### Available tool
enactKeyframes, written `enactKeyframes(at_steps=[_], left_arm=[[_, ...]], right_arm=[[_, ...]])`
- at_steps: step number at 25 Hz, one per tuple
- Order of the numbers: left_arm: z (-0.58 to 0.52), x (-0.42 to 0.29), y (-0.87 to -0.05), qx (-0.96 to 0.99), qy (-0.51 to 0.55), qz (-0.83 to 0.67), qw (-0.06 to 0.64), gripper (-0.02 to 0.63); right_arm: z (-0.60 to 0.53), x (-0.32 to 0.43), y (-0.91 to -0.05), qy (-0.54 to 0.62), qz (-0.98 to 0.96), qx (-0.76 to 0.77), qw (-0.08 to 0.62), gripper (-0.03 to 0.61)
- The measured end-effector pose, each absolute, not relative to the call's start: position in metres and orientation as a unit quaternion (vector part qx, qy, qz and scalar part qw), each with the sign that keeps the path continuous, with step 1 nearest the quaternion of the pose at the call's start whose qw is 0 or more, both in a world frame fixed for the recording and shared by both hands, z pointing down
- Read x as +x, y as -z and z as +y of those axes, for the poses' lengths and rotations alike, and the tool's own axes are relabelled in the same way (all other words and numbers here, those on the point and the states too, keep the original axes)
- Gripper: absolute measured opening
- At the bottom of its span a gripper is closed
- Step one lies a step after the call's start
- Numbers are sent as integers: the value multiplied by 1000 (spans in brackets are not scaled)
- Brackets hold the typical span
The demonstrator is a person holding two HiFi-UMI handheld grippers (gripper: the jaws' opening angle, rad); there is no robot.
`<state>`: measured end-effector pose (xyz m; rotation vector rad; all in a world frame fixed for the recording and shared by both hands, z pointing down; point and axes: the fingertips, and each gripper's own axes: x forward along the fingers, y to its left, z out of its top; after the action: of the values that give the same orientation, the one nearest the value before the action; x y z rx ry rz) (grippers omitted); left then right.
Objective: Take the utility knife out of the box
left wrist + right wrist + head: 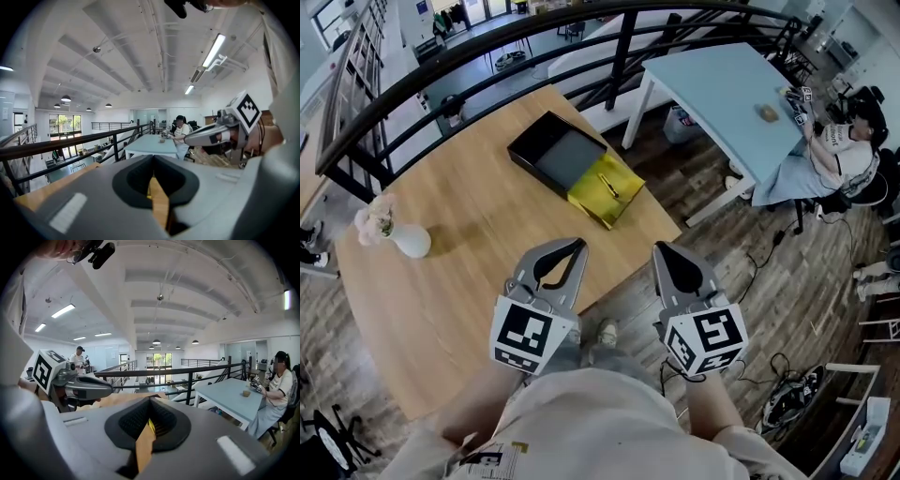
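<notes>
A black box lies open on the far part of the wooden table. A yellow tray part sits against the box's near right side, and a slim yellow utility knife lies in it. My left gripper hovers over the table's near edge, short of the box; its jaws meet at the tips with nothing between them. My right gripper is beside it, just off the table's right edge, also shut and empty. Each gripper view shows its own closed tips, the left gripper and the right gripper.
A white vase with pale flowers stands at the table's left. A black railing curves behind the table. Beyond it to the right, a person sits at a light blue table. Cables lie on the wood floor.
</notes>
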<state>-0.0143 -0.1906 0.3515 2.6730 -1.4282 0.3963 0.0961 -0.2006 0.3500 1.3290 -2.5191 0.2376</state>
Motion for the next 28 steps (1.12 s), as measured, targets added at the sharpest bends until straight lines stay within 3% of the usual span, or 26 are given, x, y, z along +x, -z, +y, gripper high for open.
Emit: enactKeyframes(at_steps=[6,14,17,28], left_arm=[[-200,-13,-352,871,-137,-471,40,3],[-233,-15,-344,873,-120,-472,37,3],[-249,-18,-347,870,-122,-476,34,3],[-322,-24,-386,866,-118,-483,62,3]], right_arm=[[-213,96,-358,-34,-870,454,190,0],[-262,98,-358,-41,-874,451,178,4],[-284,93,-361,-43,-876,445,181,61],[-371,57,-425,-95,-886,398,217,118]])
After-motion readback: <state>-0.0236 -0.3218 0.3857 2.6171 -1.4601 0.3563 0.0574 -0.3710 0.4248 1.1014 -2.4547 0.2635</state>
